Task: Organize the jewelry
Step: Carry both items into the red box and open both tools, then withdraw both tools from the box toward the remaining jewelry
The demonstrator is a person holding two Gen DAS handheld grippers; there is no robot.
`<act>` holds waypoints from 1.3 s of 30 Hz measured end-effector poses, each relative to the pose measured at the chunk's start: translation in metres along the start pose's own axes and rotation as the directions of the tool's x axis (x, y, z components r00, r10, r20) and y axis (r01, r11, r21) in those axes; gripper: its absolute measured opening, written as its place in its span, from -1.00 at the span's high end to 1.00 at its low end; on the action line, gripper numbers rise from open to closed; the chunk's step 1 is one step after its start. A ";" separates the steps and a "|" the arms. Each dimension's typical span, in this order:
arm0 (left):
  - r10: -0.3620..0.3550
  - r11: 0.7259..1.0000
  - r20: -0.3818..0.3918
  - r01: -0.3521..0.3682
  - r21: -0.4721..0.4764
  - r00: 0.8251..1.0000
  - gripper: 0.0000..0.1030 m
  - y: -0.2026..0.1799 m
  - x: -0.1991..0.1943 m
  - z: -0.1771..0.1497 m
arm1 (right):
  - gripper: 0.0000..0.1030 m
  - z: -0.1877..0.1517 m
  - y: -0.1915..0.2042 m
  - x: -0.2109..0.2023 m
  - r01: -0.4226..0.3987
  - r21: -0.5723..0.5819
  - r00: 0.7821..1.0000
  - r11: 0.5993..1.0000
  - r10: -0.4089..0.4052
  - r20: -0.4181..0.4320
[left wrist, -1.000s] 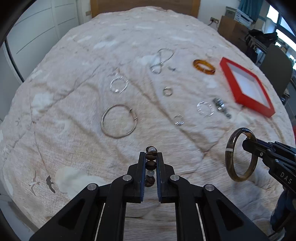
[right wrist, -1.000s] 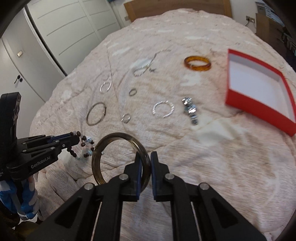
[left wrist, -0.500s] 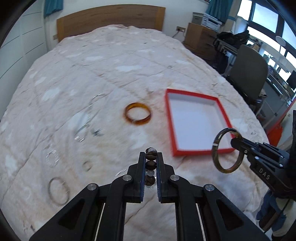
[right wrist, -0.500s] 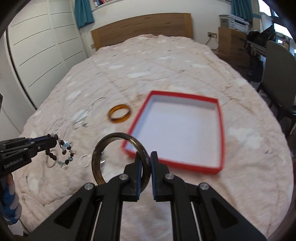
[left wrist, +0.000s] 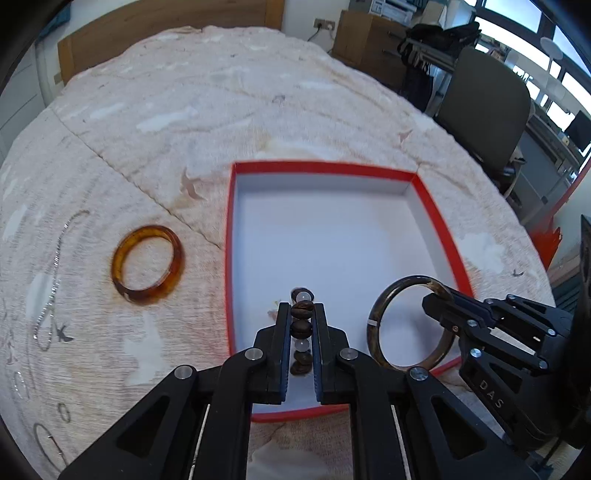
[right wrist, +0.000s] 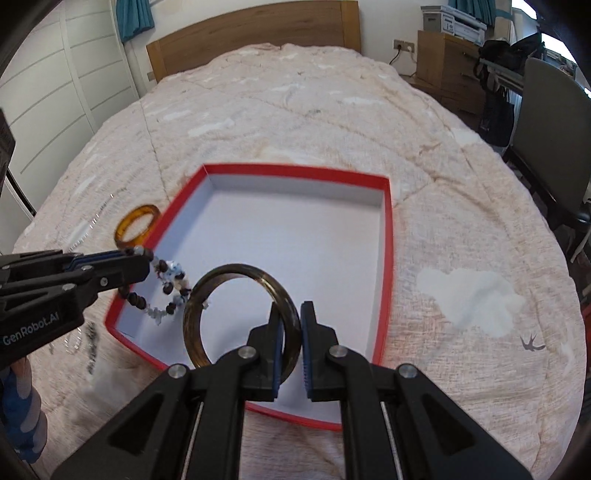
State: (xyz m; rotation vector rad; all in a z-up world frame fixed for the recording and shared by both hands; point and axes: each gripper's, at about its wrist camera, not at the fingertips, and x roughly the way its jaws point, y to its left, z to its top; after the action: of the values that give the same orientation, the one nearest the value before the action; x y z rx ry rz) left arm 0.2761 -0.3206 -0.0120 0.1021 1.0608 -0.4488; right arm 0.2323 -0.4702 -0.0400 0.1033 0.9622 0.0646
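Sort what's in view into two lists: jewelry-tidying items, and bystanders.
Job: bead bracelet in left gripper; dark bangle in right gripper; red box; amber bangle; chain.
Bystanders: chair; headboard; dresser.

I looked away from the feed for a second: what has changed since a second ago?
Both tongs swung from over the scattered jewelry to above the red-rimmed white box. Unchanged: left tongs grip the brown-and-clear beaded bracelet, right tongs the dark brown bangle; the amber bangle lies on the quilt beside the box.
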 end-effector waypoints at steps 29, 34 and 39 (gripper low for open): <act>-0.012 0.997 0.028 0.014 -0.074 1.000 0.31 0.016 -0.025 -0.031 | 0.23 -0.028 0.005 -0.039 0.076 0.003 0.996 0.997 -0.076 0.039; -0.001 0.997 0.061 0.006 -0.075 0.998 0.28 0.017 -0.058 -0.044 | 0.23 -0.037 0.020 -0.076 0.121 -0.004 0.991 0.993 -0.120 0.054; 0.032 0.996 0.079 -0.025 -0.091 0.996 0.27 0.026 -0.088 -0.065 | 0.22 -0.046 0.045 -0.115 0.148 -0.055 0.986 0.988 -0.142 0.091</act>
State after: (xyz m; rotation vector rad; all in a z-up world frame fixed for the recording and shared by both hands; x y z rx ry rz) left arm 0.1978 -0.2507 0.0286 0.0187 0.9980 -0.3759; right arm 0.1289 -0.4341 0.0327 -0.0211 0.8780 -0.0440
